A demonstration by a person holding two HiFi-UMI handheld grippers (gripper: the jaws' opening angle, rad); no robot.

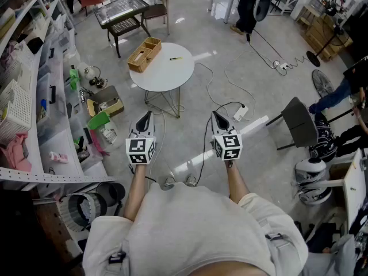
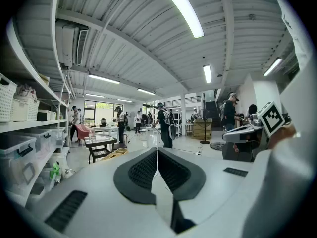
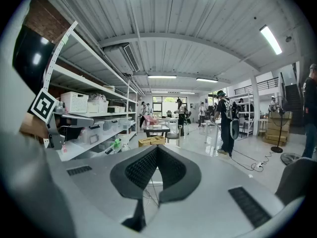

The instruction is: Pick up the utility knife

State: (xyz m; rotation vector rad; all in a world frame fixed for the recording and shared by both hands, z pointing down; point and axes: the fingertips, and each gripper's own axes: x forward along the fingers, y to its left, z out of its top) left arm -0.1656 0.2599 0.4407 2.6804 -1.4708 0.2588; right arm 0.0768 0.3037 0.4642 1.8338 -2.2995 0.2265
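L tool [image 1: 146, 115] & R tool [image 1: 214, 115]: jaws together, empty, held level since I'm well short of desk [image 1: 167, 79]; knife [image 1: 175, 58] prob near far edge.

The round tabletop [image 1: 167, 76] stands on the floor ahead of the person, left of centre. On it, the wooden box [image 1: 144, 53] sits at the rear left edge. The utility knife [image 1: 175, 58] lies to the right of the box, apart from it. The left tool [image 1: 146, 115] and right tool [image 1: 214, 115] are side by side in front of the tabletop, well apart from the knife. Shelving [image 1: 34, 91] runs along the left side. A low table [image 1: 121, 9] stands behind the tabletop. A chair [image 1: 299, 122] stands to the right. A power strip [image 1: 240, 112] lies on the floor between chair and tabletop.
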